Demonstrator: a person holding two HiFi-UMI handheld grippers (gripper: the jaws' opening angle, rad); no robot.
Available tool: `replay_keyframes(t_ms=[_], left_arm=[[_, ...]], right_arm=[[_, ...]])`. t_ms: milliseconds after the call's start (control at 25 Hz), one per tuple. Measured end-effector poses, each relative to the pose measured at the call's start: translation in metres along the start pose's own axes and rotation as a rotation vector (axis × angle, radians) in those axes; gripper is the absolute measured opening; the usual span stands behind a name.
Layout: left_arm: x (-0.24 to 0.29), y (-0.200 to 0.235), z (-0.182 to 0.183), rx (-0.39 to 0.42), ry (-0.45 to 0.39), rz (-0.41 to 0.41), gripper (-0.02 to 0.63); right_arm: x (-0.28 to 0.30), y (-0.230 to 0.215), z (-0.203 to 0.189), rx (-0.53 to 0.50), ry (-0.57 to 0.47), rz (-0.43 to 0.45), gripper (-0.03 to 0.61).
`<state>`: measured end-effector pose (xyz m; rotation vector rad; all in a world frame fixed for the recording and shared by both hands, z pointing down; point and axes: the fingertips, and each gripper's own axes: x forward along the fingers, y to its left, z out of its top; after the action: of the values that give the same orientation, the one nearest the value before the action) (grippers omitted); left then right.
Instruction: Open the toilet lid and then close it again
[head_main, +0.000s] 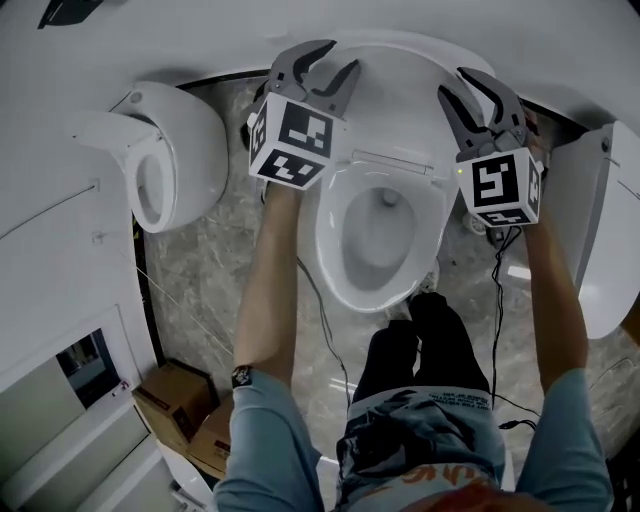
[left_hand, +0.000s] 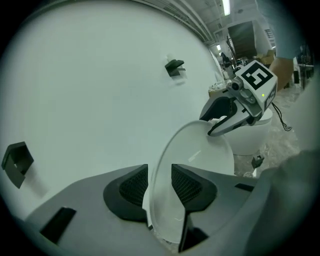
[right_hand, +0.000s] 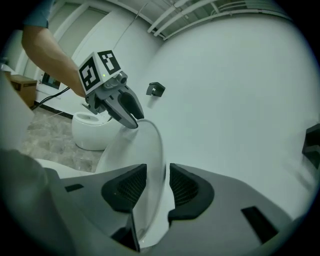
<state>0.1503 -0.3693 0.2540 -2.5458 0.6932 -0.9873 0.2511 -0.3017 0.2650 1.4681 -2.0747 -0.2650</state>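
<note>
The left gripper (head_main: 338, 60) and right gripper (head_main: 452, 82) are gaping partly open, each straddling the raised toilet lid's (left_hand: 196, 167) rim without pinching it. In the head view, they are hiding the lid's side edges.

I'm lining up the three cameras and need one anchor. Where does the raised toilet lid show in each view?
Head view: toilet lid top centre, between the two tongs.
Left gripper view: lower centre, its rim between the jaws.
Right gripper view: lower centre-left, rim between the jaws.
Shared landmark: left tongs, at the lid's edge in all three.
</note>
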Motion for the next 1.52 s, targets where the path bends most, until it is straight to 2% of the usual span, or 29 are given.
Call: replay_keyframes(t_ms=[80, 280, 400, 520, 720, 800, 880, 1000, 1240, 1520], left_arm=[[0.012, -0.002, -0.001, 0.005, 0.001, -0.043, 0.145], [0.017, -0.004, 0.005, 0.005, -0.075, -0.121, 0.129], [0.014, -0.005, 0.005, 0.005, -0.070, -0.135, 0.126], [0.002, -0.006, 0.001, 0.005, -0.078, -0.132, 0.124], [-0.025, -0.017, -0.003, 0.041, -0.099, -0.128, 0.128], [-0.039, -0.029, -0.004, 0.041, -0.110, -0.148, 0.183], [-0.054, -0.036, -0.006, 0.034, -0.117, -0.147, 0.198], [-0.080, -0.040, -0.013, 0.060, -0.112, -0.097, 0.115], [-0.134, -0.063, -0.034, 0.088, -0.131, -0.075, 0.103], [-0.202, -0.118, -0.066, 0.101, -0.108, -0.160, 0.097]], right_arm=[[0.008, -0.001, -0.005, 0.013, -0.004, 0.020, 0.160], [0.014, -0.002, -0.007, 0.083, -0.061, 0.079, 0.146], [0.012, 0.000, -0.005, 0.145, -0.078, 0.116, 0.126], [0.007, 0.008, 0.003, 0.165, -0.088, 0.159, 0.110], [-0.010, 0.024, 0.015, 0.154, -0.115, 0.188, 0.099], [-0.021, 0.032, 0.019, 0.151, -0.124, 0.200, 0.094], [-0.034, 0.042, 0.025, 0.137, -0.134, 0.211, 0.089], [-0.051, 0.063, 0.036, 0.101, -0.140, 0.230, 0.081], [-0.085, 0.108, 0.051, 0.035, -0.118, 0.274, 0.071], [-0.140, 0.181, 0.048, -0.048, -0.047, 0.376, 0.063]])
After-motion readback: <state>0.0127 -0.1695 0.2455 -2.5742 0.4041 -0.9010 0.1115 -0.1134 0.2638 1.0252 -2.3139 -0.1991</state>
